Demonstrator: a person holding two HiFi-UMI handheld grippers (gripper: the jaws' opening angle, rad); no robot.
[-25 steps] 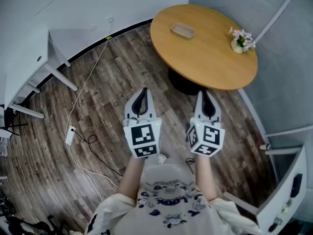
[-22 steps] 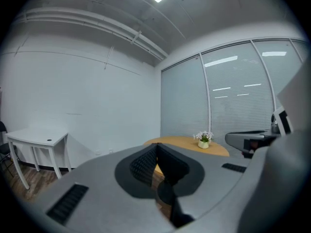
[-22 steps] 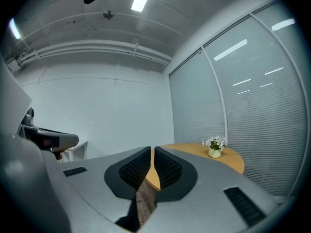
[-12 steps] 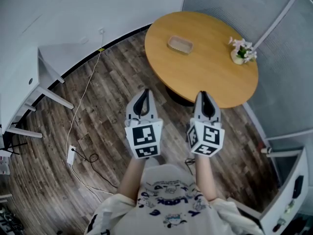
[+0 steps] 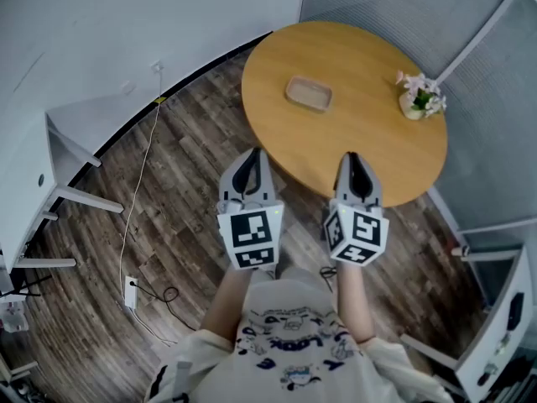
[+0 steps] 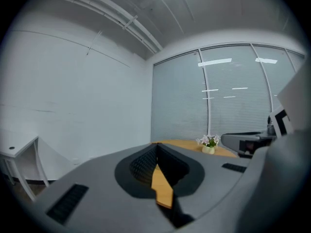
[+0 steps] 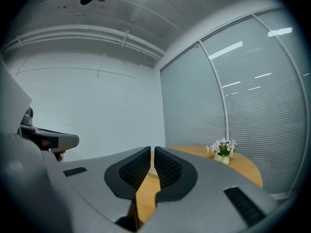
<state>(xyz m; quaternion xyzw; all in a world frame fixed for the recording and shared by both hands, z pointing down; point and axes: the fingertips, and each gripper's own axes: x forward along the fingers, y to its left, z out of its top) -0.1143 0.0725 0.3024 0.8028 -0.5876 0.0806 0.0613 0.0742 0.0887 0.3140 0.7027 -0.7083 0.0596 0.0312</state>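
Closer now than a second ago, the round light-brown wooden table (image 5: 361, 65) lies just ahead of both grippers. Left gripper (image 5: 249, 154): jaws together, empty, at the table's near-left edge. Shallow beige rectangular tray (image 5: 309, 92): table centre. Right gripper (image 5: 353, 158): jaws together, empty, over the near edge. Small white pot of pink flowers (image 5: 419, 99): right rim.

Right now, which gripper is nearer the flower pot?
Right. The right gripper is at the table's near edge, below-left of the flower pot; the left gripper is farther left, over the floor.

Office: glass partition w/ blinds (image 5: 394, 7), round table (image 5: 369, 141)
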